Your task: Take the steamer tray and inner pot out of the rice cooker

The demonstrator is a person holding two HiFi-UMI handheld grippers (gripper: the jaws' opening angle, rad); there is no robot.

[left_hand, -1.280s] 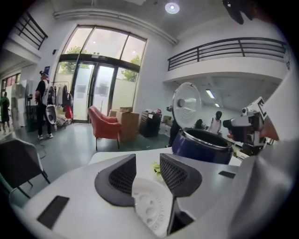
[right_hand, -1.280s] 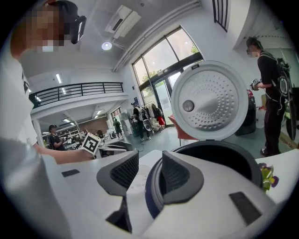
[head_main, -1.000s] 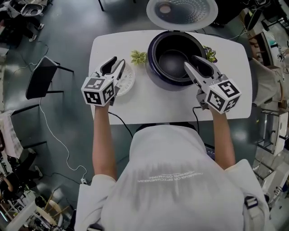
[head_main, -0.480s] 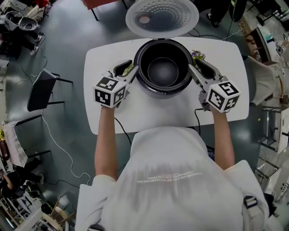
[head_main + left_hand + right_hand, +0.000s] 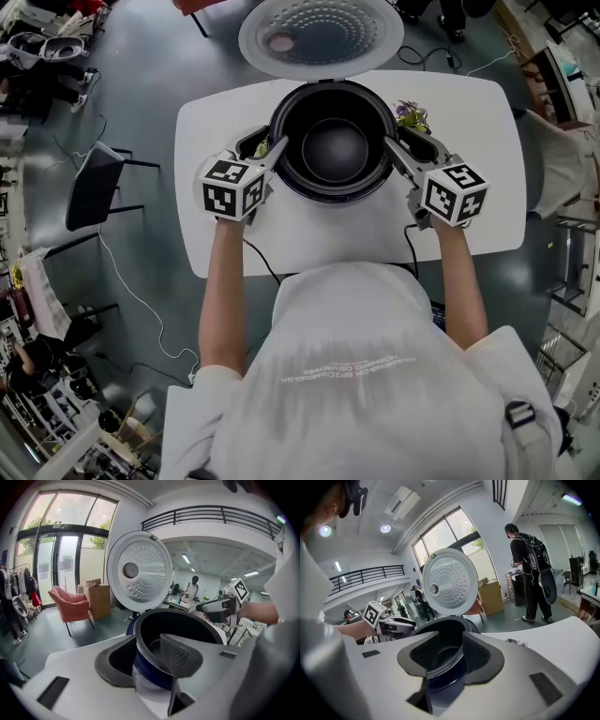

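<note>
The dark blue rice cooker (image 5: 302, 192) stands open in the middle of the white table (image 5: 487, 187), with the dark inner pot (image 5: 333, 150) sitting in it. My left gripper (image 5: 265, 145) is at the cooker's left rim. In the left gripper view its jaws (image 5: 150, 644) are opening and straddle the rim (image 5: 187, 618), one inside and one outside. My right gripper (image 5: 401, 141) is at the right rim, and its open jaws (image 5: 450, 648) straddle the rim (image 5: 440, 670) the same way. The pot looks empty. I see no steamer tray in these views.
The round white lid (image 5: 319, 37) stands up behind the cooker. Small potted plants sit by the left gripper (image 5: 262, 148) and at the back right (image 5: 410, 114). A cable (image 5: 253, 258) hangs off the table's front edge. A black chair (image 5: 94, 183) stands to the left, and a person (image 5: 529, 573) stands beyond the table.
My left gripper left the white tray on the table's left and came to the cooker's left rim. The right gripper shifted from over the pot to the right rim. The head view moved.
</note>
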